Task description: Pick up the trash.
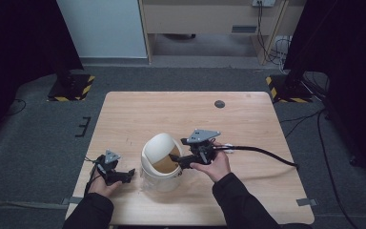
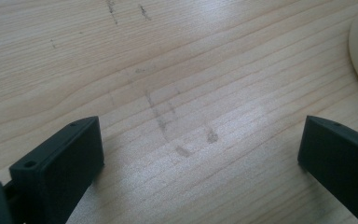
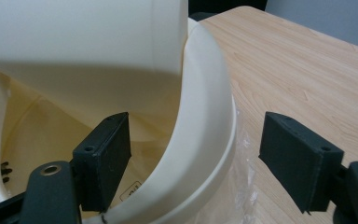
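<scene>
A cream bin (image 1: 161, 162) stands near the table's (image 1: 248, 124) near edge. The right gripper (image 3: 193, 158), spread, straddles its rim without pinching. The left gripper (image 2: 200, 154), spread, holds nothing left of it.

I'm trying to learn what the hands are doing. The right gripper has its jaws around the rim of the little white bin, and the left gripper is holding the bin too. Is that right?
Not quite. The right gripper does have its open jaws around the rim of the white bin, but the left gripper holds nothing: the left gripper view shows its jaws open over bare table, beside the bin.
</scene>
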The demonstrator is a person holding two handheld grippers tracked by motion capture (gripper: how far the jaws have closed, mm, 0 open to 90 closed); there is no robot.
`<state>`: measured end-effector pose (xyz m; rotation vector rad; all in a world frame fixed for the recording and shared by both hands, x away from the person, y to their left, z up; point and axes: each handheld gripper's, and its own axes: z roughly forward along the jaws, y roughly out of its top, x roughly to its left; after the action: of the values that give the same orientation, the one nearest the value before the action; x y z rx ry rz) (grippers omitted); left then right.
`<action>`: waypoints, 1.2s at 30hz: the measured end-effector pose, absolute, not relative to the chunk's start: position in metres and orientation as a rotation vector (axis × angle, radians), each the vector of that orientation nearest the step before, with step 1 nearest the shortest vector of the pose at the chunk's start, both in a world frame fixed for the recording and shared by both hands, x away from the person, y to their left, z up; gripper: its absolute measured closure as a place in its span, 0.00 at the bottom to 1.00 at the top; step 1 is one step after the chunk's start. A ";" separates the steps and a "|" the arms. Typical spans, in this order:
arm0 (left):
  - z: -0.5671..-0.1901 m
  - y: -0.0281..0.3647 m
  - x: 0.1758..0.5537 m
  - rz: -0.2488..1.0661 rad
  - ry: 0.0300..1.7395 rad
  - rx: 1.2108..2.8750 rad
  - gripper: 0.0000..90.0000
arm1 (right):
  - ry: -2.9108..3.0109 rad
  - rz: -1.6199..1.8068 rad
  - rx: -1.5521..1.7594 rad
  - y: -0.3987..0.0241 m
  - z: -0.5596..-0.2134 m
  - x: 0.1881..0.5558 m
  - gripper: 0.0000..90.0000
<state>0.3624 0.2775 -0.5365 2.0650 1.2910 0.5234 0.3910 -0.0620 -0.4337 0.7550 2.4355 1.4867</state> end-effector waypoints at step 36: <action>-0.536 0.277 0.362 0.524 1.292 2.065 0.00 | 2.120 1.417 1.005 -0.217 -0.425 0.397 0.23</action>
<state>0.3621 0.2772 -0.5364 2.0653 1.2923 0.5238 0.3970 -0.2167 -0.4249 1.0051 2.1204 1.4167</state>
